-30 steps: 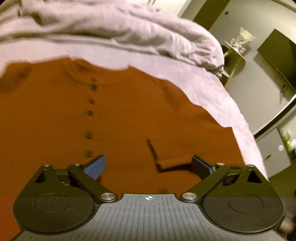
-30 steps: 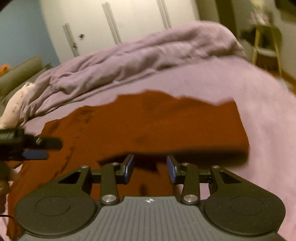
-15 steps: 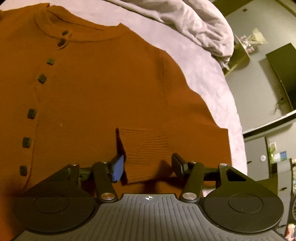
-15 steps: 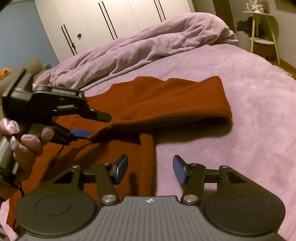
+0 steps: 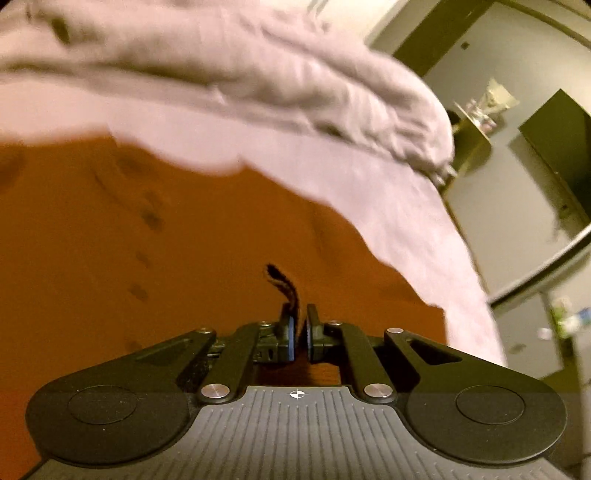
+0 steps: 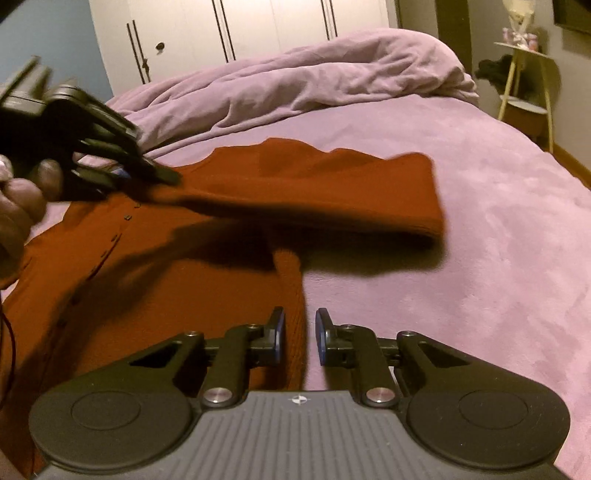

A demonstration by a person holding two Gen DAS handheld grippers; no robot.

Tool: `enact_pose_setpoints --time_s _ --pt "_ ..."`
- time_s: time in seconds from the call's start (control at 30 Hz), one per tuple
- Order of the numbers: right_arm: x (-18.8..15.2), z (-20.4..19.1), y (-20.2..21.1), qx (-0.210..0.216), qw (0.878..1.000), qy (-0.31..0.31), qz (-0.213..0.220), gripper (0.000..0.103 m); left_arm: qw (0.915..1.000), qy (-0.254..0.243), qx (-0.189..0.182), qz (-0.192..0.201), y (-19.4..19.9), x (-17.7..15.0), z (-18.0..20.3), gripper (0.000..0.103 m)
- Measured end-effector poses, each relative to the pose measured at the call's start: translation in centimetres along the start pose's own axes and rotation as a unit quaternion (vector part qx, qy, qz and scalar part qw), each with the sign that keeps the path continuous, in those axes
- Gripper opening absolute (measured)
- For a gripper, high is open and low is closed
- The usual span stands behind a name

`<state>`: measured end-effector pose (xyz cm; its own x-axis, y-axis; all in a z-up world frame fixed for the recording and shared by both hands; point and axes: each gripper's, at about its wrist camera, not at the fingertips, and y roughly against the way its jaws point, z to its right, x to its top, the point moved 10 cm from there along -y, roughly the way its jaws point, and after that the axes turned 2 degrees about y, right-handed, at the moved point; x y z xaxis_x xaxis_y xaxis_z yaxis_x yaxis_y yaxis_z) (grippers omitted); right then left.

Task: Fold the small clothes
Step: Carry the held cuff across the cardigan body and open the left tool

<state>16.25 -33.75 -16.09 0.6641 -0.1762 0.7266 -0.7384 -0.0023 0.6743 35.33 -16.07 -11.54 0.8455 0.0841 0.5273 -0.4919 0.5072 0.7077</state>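
A rust-orange buttoned cardigan [image 5: 147, 258] lies spread on the bed; it also shows in the right wrist view [image 6: 166, 288]. My left gripper [image 5: 300, 334] is shut on the cuff of its sleeve [image 6: 314, 188] and holds that sleeve lifted above the body of the cardigan; the same gripper appears in the right wrist view [image 6: 147, 173]. My right gripper [image 6: 299, 332] hovers low over the cardigan's right side edge, jaws a little apart with nothing between them.
The cardigan rests on a lilac bed cover [image 6: 480, 240]. A bunched lilac duvet [image 6: 295, 85] lies at the far side. White wardrobe doors [image 6: 240, 33] stand behind, and a small side table [image 6: 524, 85] stands at the right.
My left gripper closed on the sleeve cuff and lifted it up off the cardigan. My right gripper's jaws narrowed and it stayed low near the side edge.
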Motion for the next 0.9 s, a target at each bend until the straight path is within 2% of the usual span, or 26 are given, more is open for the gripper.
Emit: enact_pose_setpoints --time_s 0.1,0.17,0.2,0.27,0.3,0.33,0.43,0.53,0.57,0.63,0.73,0.83,0.9 --pt "0.2 0.0 -0.1 -0.009 1.000 0.012 0.000 0.018 0.9968 -0.027 0.062 0.042 2.6 2.2 -3.6 0.008" --pt "0.3 -0.2 -0.3 -0.014 1.000 0.023 -0.003 0.018 0.9912 -0.041 0.111 0.059 4.0 3.1 -6.8 0.008" --pt "0.4 -0.2 -0.3 -0.017 0.999 0.030 -0.004 0.018 0.9857 -0.049 0.147 0.067 4.6 3.4 -8.8 0.008" --pt "0.4 -0.4 -0.4 -0.025 0.999 0.045 -0.007 0.019 0.9753 -0.056 0.203 0.067 5.3 3.6 -12.3 0.008" --pt "0.5 -0.4 -0.5 -0.028 0.998 0.050 -0.009 0.019 0.9734 -0.053 0.215 0.056 5.3 3.2 -13.8 0.008" --pt "0.7 -0.5 -0.6 -0.031 0.998 0.054 -0.010 0.021 0.9739 -0.045 0.218 0.045 5.2 2.8 -15.1 0.008" --pt "2.2 -1.1 -0.2 -0.057 0.995 0.081 0.009 0.026 0.9815 -0.007 0.191 0.020 4.7 1.4 -17.2 0.008" --pt "4.3 -3.6 -0.8 -0.086 0.980 0.178 0.034 0.036 0.9843 0.015 0.176 0.010 3.9 0.8 -17.9 0.010" --pt "4.7 -4.5 -1.4 -0.088 0.974 0.205 0.037 0.041 0.9853 0.019 0.170 0.008 3.7 0.5 -17.9 0.015" --pt "5.2 -6.0 -3.2 -0.094 0.962 0.253 0.040 0.044 0.9868 0.024 0.160 0.006 3.6 0.4 -18.0 0.020" --pt "5.0 -6.5 -6.2 -0.123 0.946 0.299 0.023 0.044 0.9909 0.017 0.134 0.001 3.5 0.2 -18.3 0.029" --pt "5.2 -6.7 -8.0 -0.141 0.937 0.319 0.024 0.044 0.9919 0.015 0.126 -0.006 2.8 0.2 -18.5 0.029" --pt "5.6 -6.9 -8.7 -0.164 0.927 0.336 0.033 0.044 0.9914 0.011 0.131 0.001 2.7 0.5 -18.4 0.014"
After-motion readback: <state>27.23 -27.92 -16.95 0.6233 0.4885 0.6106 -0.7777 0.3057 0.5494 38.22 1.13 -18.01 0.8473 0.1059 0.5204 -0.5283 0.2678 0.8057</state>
